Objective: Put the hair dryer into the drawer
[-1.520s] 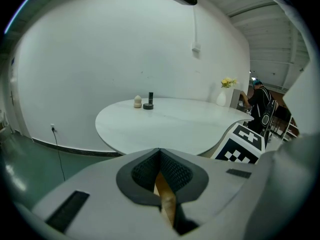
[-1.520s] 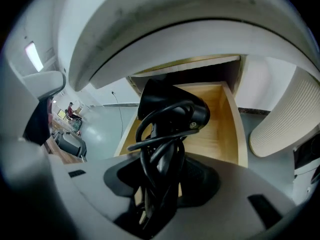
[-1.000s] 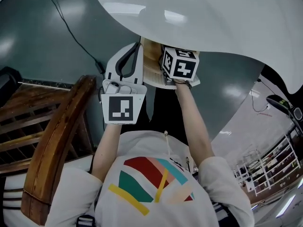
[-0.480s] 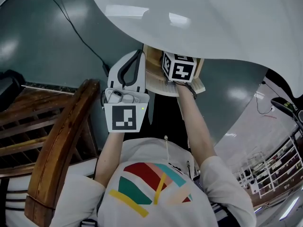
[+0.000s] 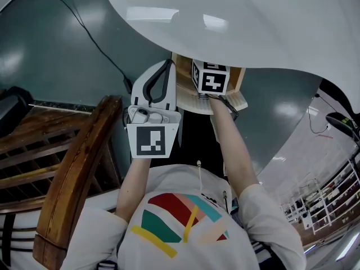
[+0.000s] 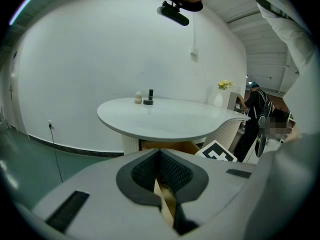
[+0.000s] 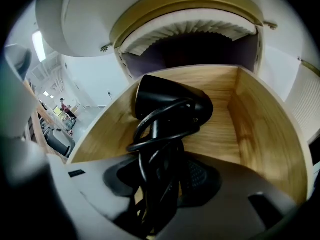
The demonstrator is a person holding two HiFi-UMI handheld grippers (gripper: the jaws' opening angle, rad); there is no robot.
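Note:
A black hair dryer (image 7: 172,104) with its cord looped round it hangs over the open wooden drawer (image 7: 260,129). My right gripper (image 7: 162,174) is shut on its handle and cord. In the head view only that gripper's marker cube (image 5: 211,79) shows, above the drawer (image 5: 236,101) under the white table (image 5: 253,27). My left gripper (image 5: 167,65) hovers left of the drawer, shut with nothing in it. The left gripper view has its closed tips (image 6: 160,152) in front of the drawer (image 6: 172,147).
A wooden chair back (image 5: 73,167) stands close on the left. A black cable (image 5: 90,38) runs over the floor. On the table top (image 6: 170,119) are small items (image 6: 144,98) and a vase of yellow flowers (image 6: 222,91). A person (image 6: 255,116) stands at right.
My right gripper has sunk a little toward the drawer with the hair dryer in it. The left gripper has kept its place.

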